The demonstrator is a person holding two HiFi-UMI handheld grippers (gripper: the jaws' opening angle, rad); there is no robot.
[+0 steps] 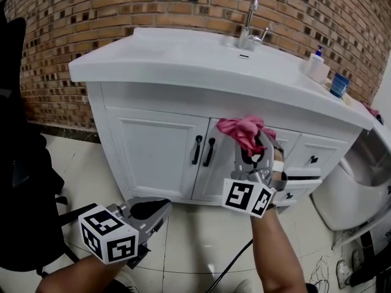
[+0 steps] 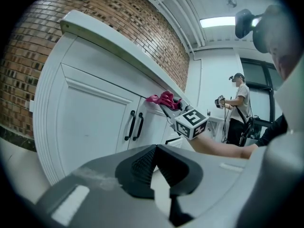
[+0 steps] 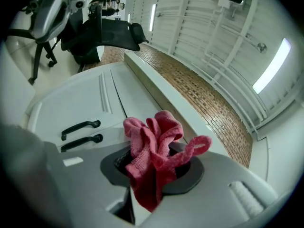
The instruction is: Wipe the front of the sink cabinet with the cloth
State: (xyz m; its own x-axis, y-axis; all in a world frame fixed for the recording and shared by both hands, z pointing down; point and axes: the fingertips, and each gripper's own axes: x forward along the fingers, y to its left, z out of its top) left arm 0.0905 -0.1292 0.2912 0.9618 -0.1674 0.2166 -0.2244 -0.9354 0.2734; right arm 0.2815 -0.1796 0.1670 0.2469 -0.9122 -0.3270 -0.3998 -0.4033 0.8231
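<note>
Now wiping step, judged early: right gripper [image 1: 264, 140] clamped on pink cloth [image 1: 241, 130], held high at sink cabinet [image 1: 153, 145] front, just right of black door handles [image 1: 203, 150]; contact unclear. Left gripper [image 1: 153, 215] low, jaws together, empty. Next: press cloth, sweep across doors.

Brick wall [image 1: 91, 5] behind, white pump bottle [image 1: 316, 66] just beside blue cup [image 1: 339, 84] at far right, black chair [image 1: 18, 182] at left on pale tiled floor [image 1: 195, 243].
</note>
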